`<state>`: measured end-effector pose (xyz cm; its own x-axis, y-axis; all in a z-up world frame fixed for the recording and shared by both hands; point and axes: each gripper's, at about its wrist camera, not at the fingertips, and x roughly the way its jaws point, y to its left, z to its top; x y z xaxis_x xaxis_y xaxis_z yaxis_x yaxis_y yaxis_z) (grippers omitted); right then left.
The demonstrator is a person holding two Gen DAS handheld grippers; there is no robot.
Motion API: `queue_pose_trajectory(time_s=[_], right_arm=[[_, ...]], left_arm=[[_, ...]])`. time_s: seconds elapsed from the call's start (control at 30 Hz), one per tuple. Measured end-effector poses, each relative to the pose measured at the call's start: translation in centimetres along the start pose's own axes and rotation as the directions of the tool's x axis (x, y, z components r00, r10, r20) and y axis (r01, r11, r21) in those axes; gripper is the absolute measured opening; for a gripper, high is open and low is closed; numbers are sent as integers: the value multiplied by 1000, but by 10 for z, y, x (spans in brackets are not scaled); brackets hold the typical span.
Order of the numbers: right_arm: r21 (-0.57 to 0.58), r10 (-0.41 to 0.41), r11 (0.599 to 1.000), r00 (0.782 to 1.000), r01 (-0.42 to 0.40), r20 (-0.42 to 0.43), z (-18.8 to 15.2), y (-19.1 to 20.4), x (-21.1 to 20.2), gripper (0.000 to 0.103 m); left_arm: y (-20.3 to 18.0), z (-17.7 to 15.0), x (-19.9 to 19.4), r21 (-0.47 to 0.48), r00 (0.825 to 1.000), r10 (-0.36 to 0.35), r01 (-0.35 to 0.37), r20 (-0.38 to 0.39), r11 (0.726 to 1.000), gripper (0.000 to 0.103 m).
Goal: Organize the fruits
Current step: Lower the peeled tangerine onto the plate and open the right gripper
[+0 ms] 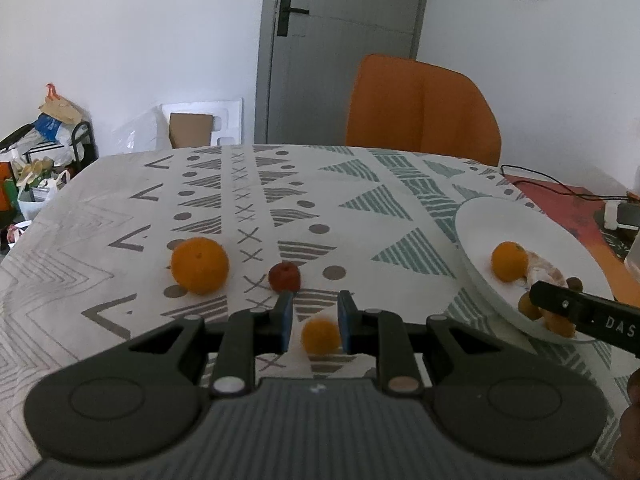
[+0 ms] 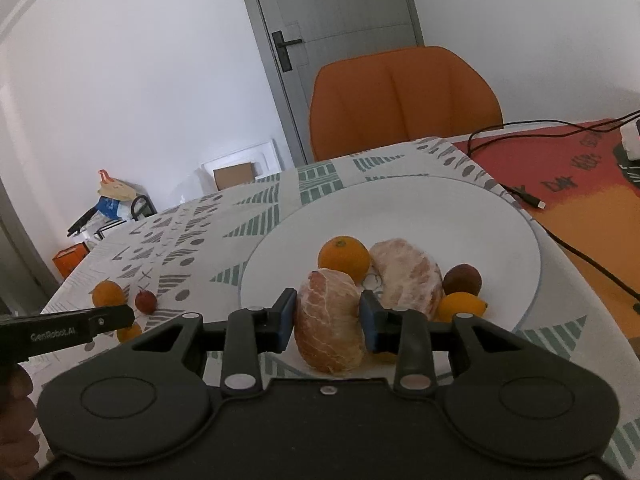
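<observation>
Left gripper (image 1: 314, 320): jaws at their narrowest, small orange fruit (image 1: 321, 335) between the pads.
Right gripper (image 2: 327, 316): pads pressing a peeled citrus (image 2: 330, 320) over the white plate (image 2: 400, 208).

1. A peeled citrus half (image 2: 330, 320) stood upright at the white plate's (image 2: 500, 216) near rim.
2. A second peeled piece (image 2: 408, 272), a small orange (image 2: 344, 258), a dark fruit (image 2: 462, 278) and a kumquat (image 2: 460, 306) lay on the plate.
3. An orange (image 1: 200, 266), a red fruit (image 1: 284, 276) and a small kumquat (image 1: 321, 336) lay well left of the plate.
</observation>
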<state>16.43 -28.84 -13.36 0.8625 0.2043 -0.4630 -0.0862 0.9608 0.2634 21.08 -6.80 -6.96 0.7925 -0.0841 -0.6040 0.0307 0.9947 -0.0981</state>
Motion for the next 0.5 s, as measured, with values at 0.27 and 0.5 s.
queue_pose_trajectory(time_s=[0.27, 0.5], right_arm=[[-16, 4, 1000, 1000, -4, -11, -5, 4, 4, 38], [4, 9, 1000, 1000, -9, -16, -3, -1, 3, 38]], left_arm=[[2, -4, 2, 4, 1000, 12, -12, -12, 1000, 22], [3, -3, 0, -10, 1000, 8, -8, -6, 1000, 22]])
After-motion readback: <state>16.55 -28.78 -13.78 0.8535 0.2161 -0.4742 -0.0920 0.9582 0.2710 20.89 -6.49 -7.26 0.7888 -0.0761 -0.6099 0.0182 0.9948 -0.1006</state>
